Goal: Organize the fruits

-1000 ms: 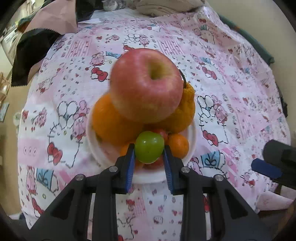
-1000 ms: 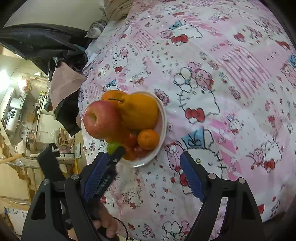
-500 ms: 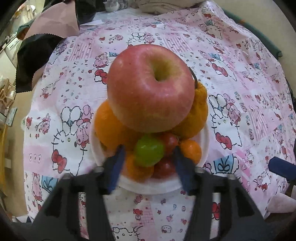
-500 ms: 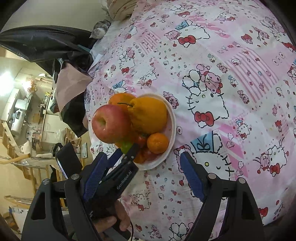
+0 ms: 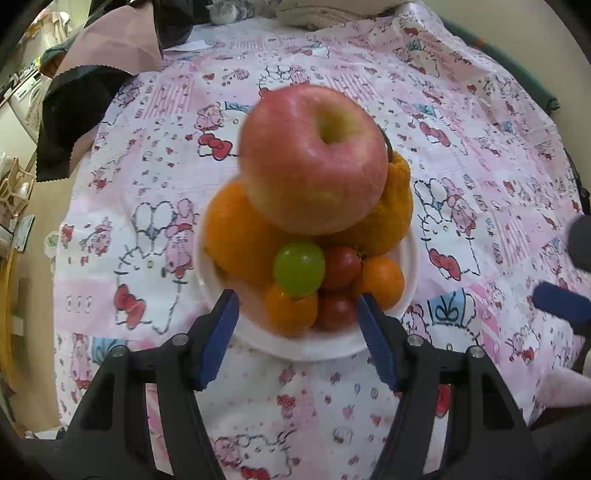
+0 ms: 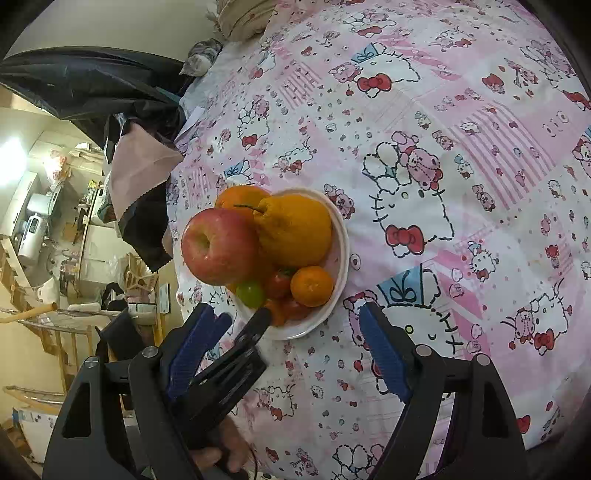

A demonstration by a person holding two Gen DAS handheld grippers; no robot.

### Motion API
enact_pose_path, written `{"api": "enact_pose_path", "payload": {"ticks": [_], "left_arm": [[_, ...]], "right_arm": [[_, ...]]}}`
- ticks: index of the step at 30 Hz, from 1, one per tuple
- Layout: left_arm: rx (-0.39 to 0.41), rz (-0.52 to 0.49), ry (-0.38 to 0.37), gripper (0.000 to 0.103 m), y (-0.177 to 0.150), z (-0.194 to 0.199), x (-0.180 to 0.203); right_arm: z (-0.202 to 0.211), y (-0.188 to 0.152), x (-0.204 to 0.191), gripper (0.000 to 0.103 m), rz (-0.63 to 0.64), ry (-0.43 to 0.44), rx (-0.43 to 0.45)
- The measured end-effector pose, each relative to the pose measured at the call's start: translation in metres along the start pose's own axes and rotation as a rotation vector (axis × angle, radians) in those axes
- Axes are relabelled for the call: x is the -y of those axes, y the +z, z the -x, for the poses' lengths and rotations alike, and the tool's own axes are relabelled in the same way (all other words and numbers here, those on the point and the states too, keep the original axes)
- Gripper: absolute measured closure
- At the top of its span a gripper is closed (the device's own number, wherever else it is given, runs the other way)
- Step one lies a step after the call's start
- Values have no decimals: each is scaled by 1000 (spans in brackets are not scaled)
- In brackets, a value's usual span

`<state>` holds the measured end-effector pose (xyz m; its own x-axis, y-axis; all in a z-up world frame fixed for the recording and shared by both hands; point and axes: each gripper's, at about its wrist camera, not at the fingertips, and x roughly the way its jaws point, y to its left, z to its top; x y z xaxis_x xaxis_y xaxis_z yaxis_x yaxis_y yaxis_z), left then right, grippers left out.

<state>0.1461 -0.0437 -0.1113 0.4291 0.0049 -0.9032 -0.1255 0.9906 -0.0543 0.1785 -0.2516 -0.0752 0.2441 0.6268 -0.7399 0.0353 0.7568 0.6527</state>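
Note:
A white plate [image 5: 325, 350] [image 6: 341, 236] holds a pile of fruit. A red apple [image 5: 314, 158] [image 6: 218, 247] sits on top of a big orange [image 5: 232, 229] and a bumpy orange [image 5: 391, 214] [image 6: 295, 232]. In front lie a green grape [image 5: 299, 267] [image 6: 250, 293], cherry tomatoes [image 5: 341, 266] and small mandarins [image 5: 382, 280] [image 6: 312, 286]. My left gripper [image 5: 297, 306] [image 6: 242, 317] hangs over the plate's near rim, its jaws opening; the grape rests on the pile beyond the pads, untouched. My right gripper [image 6: 286, 314] stands open and empty, nearer than the plate.
A pink cartoon-print cloth [image 5: 480, 147] covers the round table. Dark and pink fabric [image 5: 74, 99] hangs over the far left edge. A beige bundle [image 6: 240, 18] lies at the far end. A person's hand [image 6: 221, 454] grips the left gripper's handle.
The left jaws, shut on the green grape a second ago, have spread and let it go onto the pile. The right gripper has stayed open and still.

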Motion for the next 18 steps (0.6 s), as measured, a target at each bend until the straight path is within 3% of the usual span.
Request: {"api": "enact_pose_path", "payload": {"ticks": [5, 7, 8, 15, 18], "left_arm": [[46, 8, 30, 40, -10, 34, -19], [87, -8, 49, 40, -15, 54, -25], [105, -17, 50, 40, -18, 66, -28], [187, 6, 41, 40, -27, 124, -52], [224, 20, 24, 30, -34, 147, -60]], "right_arm": [[7, -1, -2, 19, 19, -8, 29], [12, -4, -5, 5, 46, -17, 59], [15, -6, -7, 3, 61, -27, 74], [31, -36, -40, 3, 243, -102, 143], [44, -56, -59, 3, 336, -122, 190]]}}
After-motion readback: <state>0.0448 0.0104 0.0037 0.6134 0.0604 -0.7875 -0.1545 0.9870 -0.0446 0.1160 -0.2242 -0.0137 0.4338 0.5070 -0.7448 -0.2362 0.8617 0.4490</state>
